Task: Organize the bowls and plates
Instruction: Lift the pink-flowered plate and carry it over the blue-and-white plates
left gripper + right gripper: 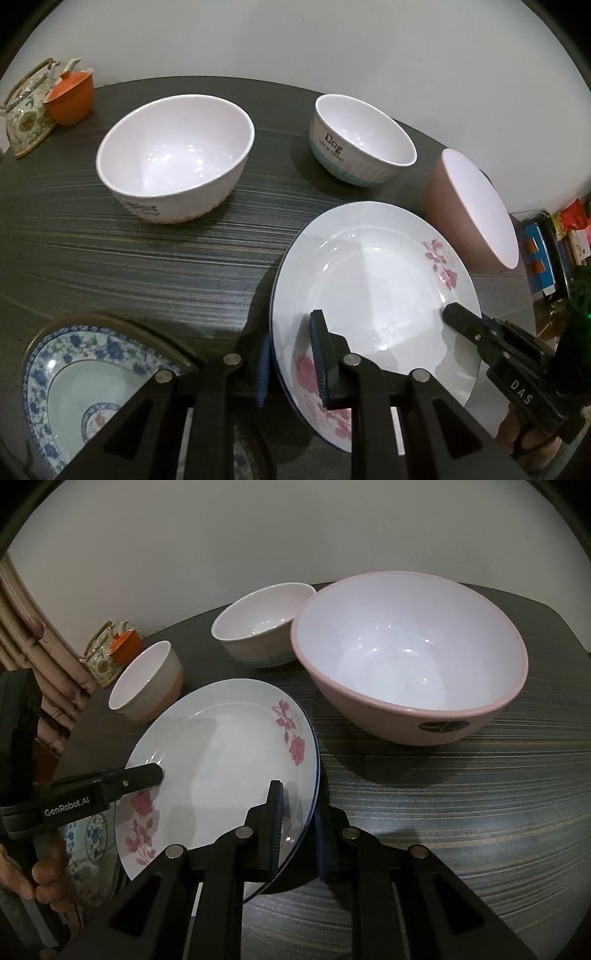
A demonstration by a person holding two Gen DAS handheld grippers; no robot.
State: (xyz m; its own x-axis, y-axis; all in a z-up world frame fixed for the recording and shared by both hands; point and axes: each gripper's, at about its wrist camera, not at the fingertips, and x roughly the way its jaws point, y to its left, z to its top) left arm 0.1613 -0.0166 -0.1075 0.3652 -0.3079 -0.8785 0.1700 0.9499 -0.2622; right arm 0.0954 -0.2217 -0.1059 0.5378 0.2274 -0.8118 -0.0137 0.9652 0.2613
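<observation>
A dark striped tabletop (110, 240) against a pale wall carries the dishes. The left gripper (291, 360) and right gripper (297, 830) each have jaws clenched on opposite rims of the rose plate (373, 288), held tilted above the tabletop. Only the left view shows the blue-patterned plate (51, 373) clearly and "Dog" on the small bowl (362, 138); the right view reveals inside the pink bowl (406, 653) and reads "GenRobot.AI"
</observation>
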